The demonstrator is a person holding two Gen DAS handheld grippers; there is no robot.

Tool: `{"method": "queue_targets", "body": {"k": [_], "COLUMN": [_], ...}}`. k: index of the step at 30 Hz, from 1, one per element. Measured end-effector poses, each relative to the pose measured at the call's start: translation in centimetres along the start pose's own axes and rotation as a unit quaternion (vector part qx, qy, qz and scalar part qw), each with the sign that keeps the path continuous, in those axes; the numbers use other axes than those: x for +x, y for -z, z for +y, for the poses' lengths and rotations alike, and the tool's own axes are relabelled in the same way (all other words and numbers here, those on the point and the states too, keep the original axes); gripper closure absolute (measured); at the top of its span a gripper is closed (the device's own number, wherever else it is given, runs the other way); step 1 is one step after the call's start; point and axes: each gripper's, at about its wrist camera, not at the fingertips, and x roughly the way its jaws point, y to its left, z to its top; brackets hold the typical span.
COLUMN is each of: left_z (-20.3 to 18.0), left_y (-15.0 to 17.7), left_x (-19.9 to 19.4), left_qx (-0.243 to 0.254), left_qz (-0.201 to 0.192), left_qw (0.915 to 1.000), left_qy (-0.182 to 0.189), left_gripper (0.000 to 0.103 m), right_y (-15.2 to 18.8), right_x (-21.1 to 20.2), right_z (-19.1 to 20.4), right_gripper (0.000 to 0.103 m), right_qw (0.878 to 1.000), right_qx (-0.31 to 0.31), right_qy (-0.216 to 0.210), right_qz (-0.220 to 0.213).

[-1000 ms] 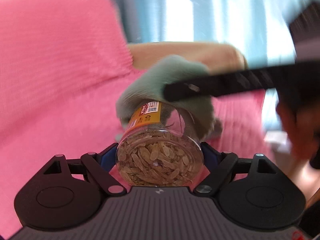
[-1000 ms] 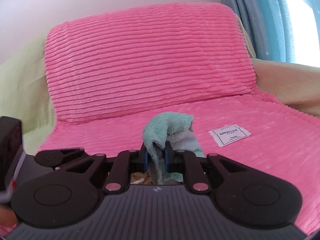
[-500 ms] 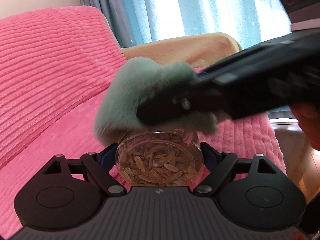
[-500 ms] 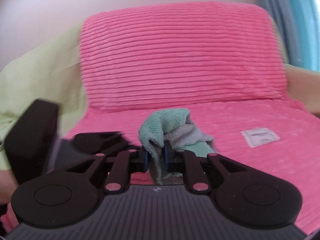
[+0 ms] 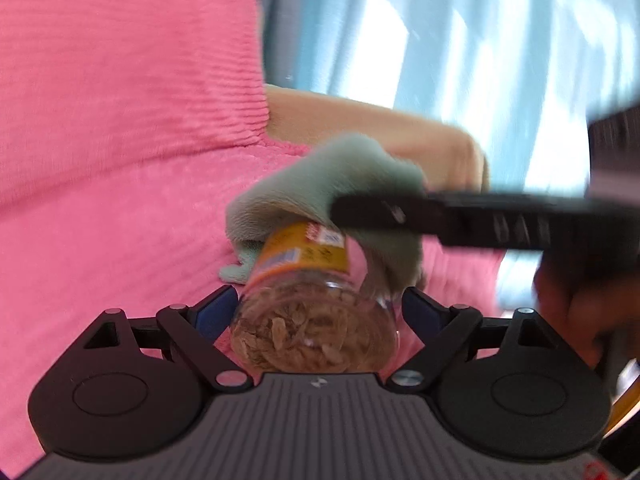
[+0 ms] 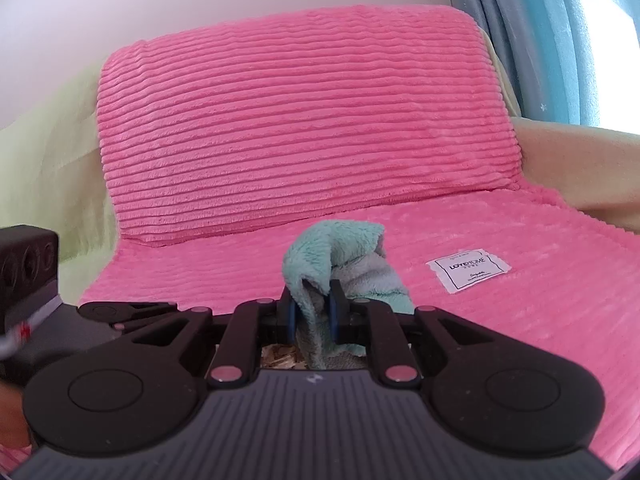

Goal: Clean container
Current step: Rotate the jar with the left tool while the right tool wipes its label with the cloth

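A clear plastic jar [image 5: 308, 312] with an orange label and brown dried pieces inside lies between the blue pads of my left gripper [image 5: 316, 312], which is shut on it. A teal and grey cloth [image 5: 332, 188] drapes over the jar's far end. In the left wrist view the right gripper's black finger [image 5: 460, 220] reaches in from the right and presses the cloth on the jar. In the right wrist view my right gripper [image 6: 313, 312] is shut on the cloth [image 6: 340, 260], and a bit of the jar's contents [image 6: 280, 360] shows beneath it.
A pink ribbed cover lies over the sofa seat [image 6: 520, 320] and its back cushion [image 6: 300, 120]. A white fabric tag [image 6: 468, 274] rests on the seat at the right. Blue curtains [image 5: 460, 60] hang behind a beige armrest [image 5: 380, 128]. A hand [image 5: 580, 300] holds the right gripper.
The jar has tilted, so its orange label shows again below the cloth. The cloth and right gripper finger shifted back along the jar. The left wrist view swung toward the cushion and blurred.
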Motion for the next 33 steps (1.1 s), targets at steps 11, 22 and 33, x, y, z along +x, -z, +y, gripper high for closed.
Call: {"method": "queue_targets", "body": {"k": [11,22,33], "left_z": [1.6,-5.0,-4.9], "left_y": [0.7,1.7,1.9], "left_x": [0.6,0.8,0.6], "left_qx": [-0.057,0.249,0.237], "left_qz": [0.020,0.014,0.015], "left_qw": [0.9979,0.9643,0.9680], "left_qy": [0.024,-0.088,-0.082], "left_gripper": [0.017,0.017,0.017], "right_y": [-0.2,-0.3,0.2], "right_x": [0.1,-0.1,-1.0], "right_z": [-0.1,0.0,3.4], "right_gripper": [0.091,0.091,0.090], "right_qw": [1.000,1.000,0.995], "right_qx": [0.000,0.001,-0.054], "right_qy": [0.003,0.013,-0.083], "right_qz": [0.001,-0.001,0.024]}}
